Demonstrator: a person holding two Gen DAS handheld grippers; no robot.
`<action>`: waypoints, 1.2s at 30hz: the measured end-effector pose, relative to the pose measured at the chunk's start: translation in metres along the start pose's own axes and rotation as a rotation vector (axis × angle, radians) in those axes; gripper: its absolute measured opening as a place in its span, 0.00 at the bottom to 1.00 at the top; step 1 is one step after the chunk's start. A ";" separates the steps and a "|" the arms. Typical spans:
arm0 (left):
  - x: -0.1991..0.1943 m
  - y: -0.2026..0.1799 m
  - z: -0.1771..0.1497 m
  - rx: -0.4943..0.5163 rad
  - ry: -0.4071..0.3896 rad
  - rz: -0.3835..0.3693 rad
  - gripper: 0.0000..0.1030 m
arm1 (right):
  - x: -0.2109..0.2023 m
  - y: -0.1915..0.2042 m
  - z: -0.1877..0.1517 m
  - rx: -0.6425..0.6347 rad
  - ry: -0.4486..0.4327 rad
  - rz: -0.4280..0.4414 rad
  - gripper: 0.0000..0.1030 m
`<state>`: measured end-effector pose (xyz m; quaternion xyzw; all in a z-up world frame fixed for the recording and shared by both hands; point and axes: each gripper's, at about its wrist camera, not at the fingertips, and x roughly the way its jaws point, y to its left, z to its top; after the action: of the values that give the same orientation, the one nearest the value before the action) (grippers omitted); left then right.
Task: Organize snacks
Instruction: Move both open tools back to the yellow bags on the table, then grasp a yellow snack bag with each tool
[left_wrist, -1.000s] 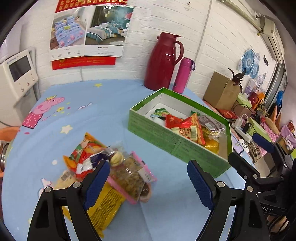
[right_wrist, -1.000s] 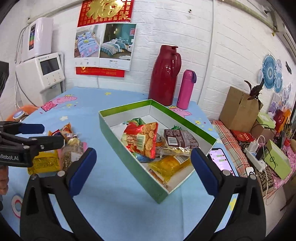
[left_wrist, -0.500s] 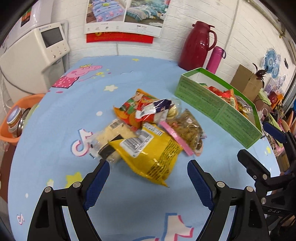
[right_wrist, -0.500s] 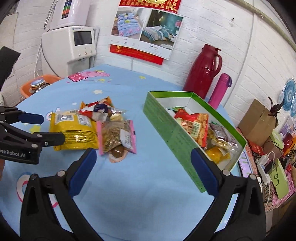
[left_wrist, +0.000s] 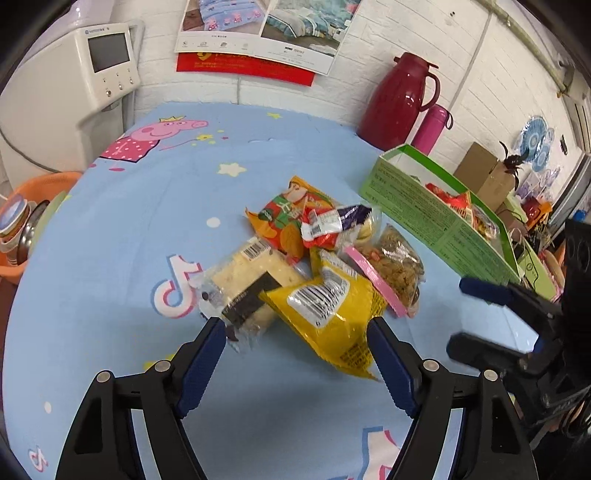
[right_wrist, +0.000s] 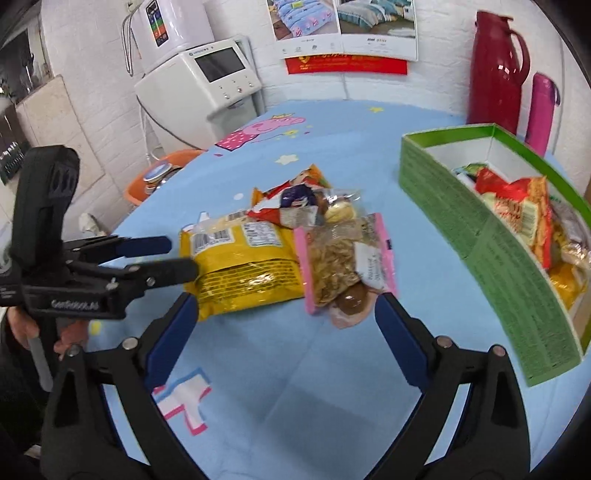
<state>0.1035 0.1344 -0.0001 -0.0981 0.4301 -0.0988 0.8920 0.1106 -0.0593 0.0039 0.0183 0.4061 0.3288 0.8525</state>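
Both tongs are spread and hold nothing. The left tongs (left_wrist: 295, 354) straddle the near end of the yellow packet (left_wrist: 332, 310), though contact is hard to judge. The right tongs (right_wrist: 284, 325) hover before the pink-edged packet (right_wrist: 343, 262). The snack pile lies on the blue tabletop (left_wrist: 147, 221), apart from the green box (right_wrist: 491, 243) already holding several packets.

I see red thermos jug (left_wrist: 397, 99) beside pink bottle (left_wrist: 430, 127) at wall, white dispenser (left_wrist: 66, 92) left, orange basin (left_wrist: 22, 206) below, cardboard box (left_wrist: 484, 177) right.
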 end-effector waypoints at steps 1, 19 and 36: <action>0.000 0.001 0.005 -0.001 -0.008 -0.001 0.77 | 0.001 -0.002 -0.001 0.036 0.013 0.046 0.92; -0.021 0.031 -0.043 -0.034 0.077 -0.052 0.51 | 0.018 -0.010 0.006 0.062 0.090 0.192 0.69; 0.004 0.032 -0.049 -0.166 0.100 -0.191 0.30 | 0.056 0.001 -0.005 0.034 0.234 0.323 0.49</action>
<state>0.0700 0.1594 -0.0413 -0.2073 0.4695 -0.1521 0.8447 0.1321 -0.0278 -0.0373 0.0594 0.4997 0.4542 0.7351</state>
